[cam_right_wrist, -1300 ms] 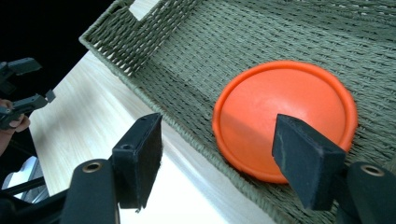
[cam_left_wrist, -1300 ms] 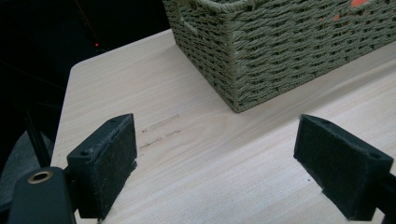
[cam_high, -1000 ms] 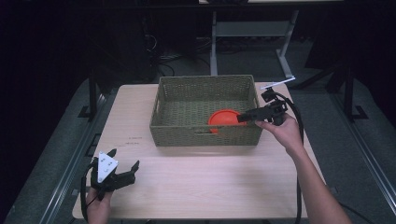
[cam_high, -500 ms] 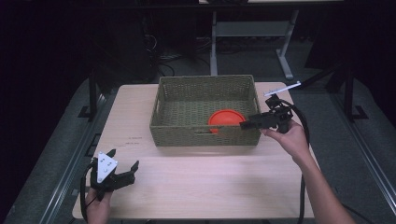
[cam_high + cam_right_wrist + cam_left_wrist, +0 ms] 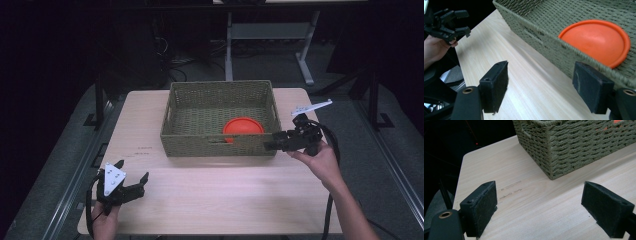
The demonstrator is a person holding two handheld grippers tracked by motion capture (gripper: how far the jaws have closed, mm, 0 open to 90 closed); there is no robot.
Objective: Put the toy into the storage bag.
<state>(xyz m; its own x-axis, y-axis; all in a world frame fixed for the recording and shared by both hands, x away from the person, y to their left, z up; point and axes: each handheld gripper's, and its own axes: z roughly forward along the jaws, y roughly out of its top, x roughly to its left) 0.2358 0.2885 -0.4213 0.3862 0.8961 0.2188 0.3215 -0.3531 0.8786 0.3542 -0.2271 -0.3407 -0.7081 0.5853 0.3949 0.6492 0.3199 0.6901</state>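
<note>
An olive woven basket stands at the middle back of the table. An orange round dish lies in its front right part, dome side up. My right gripper hovers just outside the basket's front right corner, pointing left along the front wall. Its jaws are open with nothing between them and have just been opening wider. My left gripper rests at the table's front left, open and empty, facing the basket's left corner.
The light wooden table has bare room in front of the basket and to its left. Faint pencil marks lie ahead of the left gripper. Dark floor and metal frame legs surround the table.
The right gripper has drawn back from the orange dish, over the basket's front rim, to just outside the front right corner. The dish stays in the basket. The left gripper has not moved.
</note>
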